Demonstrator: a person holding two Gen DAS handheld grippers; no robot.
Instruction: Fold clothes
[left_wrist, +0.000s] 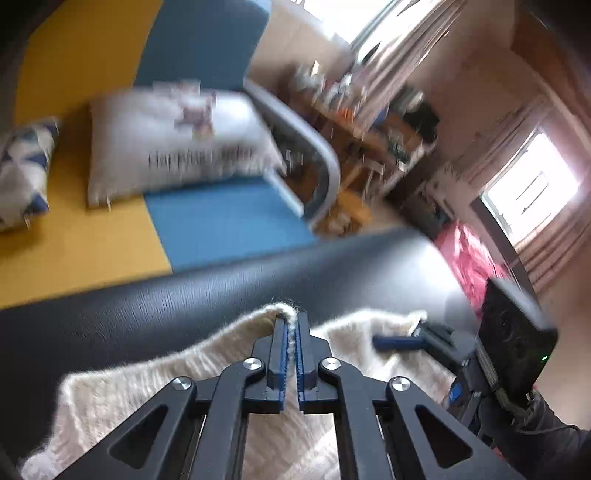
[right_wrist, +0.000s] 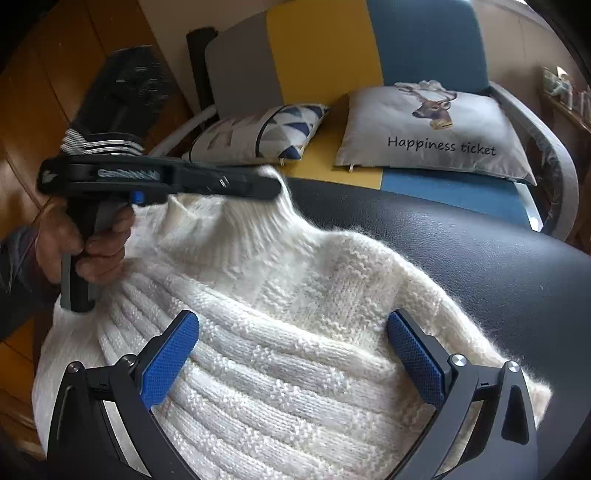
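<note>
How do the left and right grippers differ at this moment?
The left gripper is shut on the white sweater's edge, lifting it; the right gripper is open and holds nothing. The left pinches the ribbed edge up, while the right hovers over the sweater's body on the black surface. Both have blue-padded black fingers.

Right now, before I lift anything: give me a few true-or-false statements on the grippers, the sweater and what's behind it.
1. The left gripper is shut on the sweater. True.
2. The right gripper is shut on the sweater's hem. False: its fingers stand wide apart over the knit, gripping nothing.
3. The sweater lies on a black padded surface. True.
4. The sweater is dark blue. False: it is white.
5. The pillow with a deer reads "Happiness ticket". True.
6. Both pillows lie on the floor. False: they sit on the yellow-and-blue sofa.
</note>
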